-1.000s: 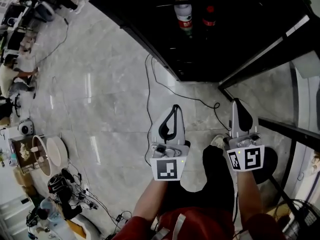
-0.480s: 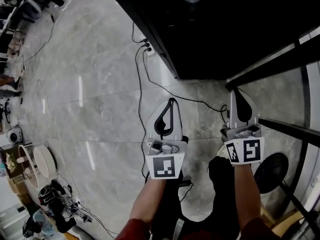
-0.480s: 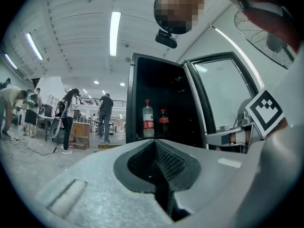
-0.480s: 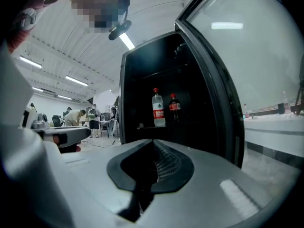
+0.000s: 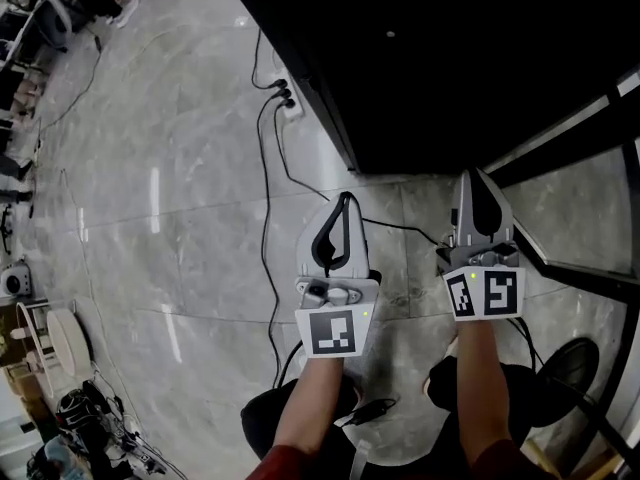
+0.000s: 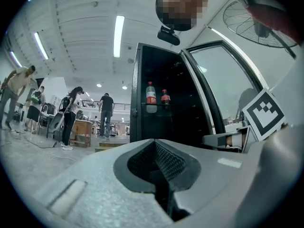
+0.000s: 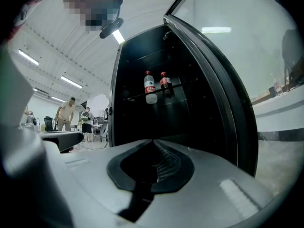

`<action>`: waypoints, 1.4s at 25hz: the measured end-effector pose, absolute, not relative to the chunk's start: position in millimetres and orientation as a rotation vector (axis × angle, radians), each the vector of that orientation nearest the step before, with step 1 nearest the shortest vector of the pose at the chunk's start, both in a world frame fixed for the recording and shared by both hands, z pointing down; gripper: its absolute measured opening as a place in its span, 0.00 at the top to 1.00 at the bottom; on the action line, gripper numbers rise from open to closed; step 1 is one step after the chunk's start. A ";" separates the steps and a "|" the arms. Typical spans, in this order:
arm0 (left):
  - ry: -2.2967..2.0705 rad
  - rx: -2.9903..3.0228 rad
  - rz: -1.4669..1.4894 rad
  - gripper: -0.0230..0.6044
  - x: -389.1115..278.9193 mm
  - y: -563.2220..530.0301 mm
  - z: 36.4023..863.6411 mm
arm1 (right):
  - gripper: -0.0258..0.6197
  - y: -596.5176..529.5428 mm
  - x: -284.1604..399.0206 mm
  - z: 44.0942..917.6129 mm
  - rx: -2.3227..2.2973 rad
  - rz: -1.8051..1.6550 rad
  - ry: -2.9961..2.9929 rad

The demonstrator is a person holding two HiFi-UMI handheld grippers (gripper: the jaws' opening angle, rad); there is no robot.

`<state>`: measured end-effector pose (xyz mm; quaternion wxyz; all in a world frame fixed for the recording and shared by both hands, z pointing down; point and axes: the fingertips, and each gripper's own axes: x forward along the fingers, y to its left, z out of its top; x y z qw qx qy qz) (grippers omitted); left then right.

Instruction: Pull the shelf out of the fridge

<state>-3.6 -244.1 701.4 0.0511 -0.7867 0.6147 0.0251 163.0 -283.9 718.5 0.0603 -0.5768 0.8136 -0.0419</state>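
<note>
We hold our left claw point(image 5: 344, 203) and right claw point(image 5: 476, 178) side by side above the floor point(image 5: 180, 218), each with its jaws pressed together on nothing. Ahead stands the black fridge point(image 7: 137, 122), its door point(image 7: 223, 94) open. The shelf point(image 7: 135, 97) sits inside, high up, carrying two bottles point(image 7: 150, 87), well apart from both claws.

No readable text. Red label on clear plastic bottle point(image 6: 151, 98) and on dark bottle point(image 6: 165, 99): print too small.
</note>
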 end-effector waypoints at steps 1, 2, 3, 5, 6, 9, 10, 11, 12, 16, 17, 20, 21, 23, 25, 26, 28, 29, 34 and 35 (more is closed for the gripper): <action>1.884 -2.379 0.074 0.97 -6.5 -246.6 711.0 | 0.96 -286.4 161.3 726.3 -1.738 -0.113 2.457; 1.899 -2.361 0.069 0.97 -9.6 -249.1 719.0 | 0.96 -288.4 160.4 732.2 -1.731 -0.104 2.447; 1.913 -2.347 0.070 0.97 -12.6 -251.7 725.6 | 0.96 -289.9 160.2 736.5 -1.729 -0.097 2.435; 1.932 -2.337 0.111 0.97 -17.7 -255.9 733.2 | 0.96 -292.2 160.2 742.0 -1.739 -0.068 2.415; 1.929 -2.330 0.135 0.97 -18.9 -257.7 734.7 | 0.96 -293.4 160.1 743.6 -1.741 -0.051 2.406; 1.921 -2.284 0.176 0.97 -19.4 -263.7 739.2 | 0.96 -299.6 162.5 748.4 -1.727 -0.035 2.366; 1.933 -2.273 0.185 0.97 -20.3 -266.0 741.9 | 0.96 -302.3 163.6 751.0 -1.724 -0.042 2.352; 1.941 -2.270 0.183 0.97 -20.8 -268.4 744.5 | 0.96 -305.2 164.5 753.9 -1.721 -0.056 2.339; 1.938 -2.276 0.174 0.97 -20.2 -271.3 746.2 | 0.96 -308.4 165.4 756.3 -1.718 -0.073 2.327; 1.894 -2.300 0.140 0.97 -16.0 -280.9 748.1 | 0.96 -321.5 168.0 759.3 -1.704 -0.140 2.305; 1.891 -2.300 0.132 0.97 -16.3 -281.8 748.3 | 0.96 -324.3 168.2 758.1 -1.697 -0.162 2.294; 1.899 -2.297 0.130 0.97 -17.4 -284.6 748.5 | 0.96 -331.5 168.1 754.8 -1.677 -0.210 2.269; 1.904 -2.298 0.131 0.97 -17.0 -286.2 748.8 | 0.96 -334.5 168.7 754.8 -1.674 -0.224 2.261; 1.906 -2.300 0.128 0.97 -14.6 -288.5 748.0 | 0.96 -340.5 171.0 754.5 -1.666 -0.265 2.239; 1.898 -2.303 0.114 0.97 -11.4 -289.3 746.3 | 0.96 -346.1 173.8 752.1 -1.648 -0.316 2.207; 1.896 -2.303 0.108 0.97 -10.4 -289.8 745.7 | 0.95 -349.7 175.1 751.4 -1.634 -0.349 2.187; 1.894 -2.301 0.100 0.97 -9.5 -291.9 745.5 | 0.91 -359.2 176.8 752.3 -1.595 -0.427 2.145; 1.895 -2.298 0.096 0.97 -9.7 -293.1 745.6 | 0.88 -364.6 177.0 753.8 -1.573 -0.470 2.124; 1.919 -2.281 0.095 0.97 -11.8 -296.8 743.1 | 0.71 -395.4 170.2 755.3 -1.335 -0.723 1.991; 1.914 -2.282 0.093 0.97 -10.2 -297.3 742.2 | 0.68 -401.8 170.8 755.0 -1.284 -0.770 1.952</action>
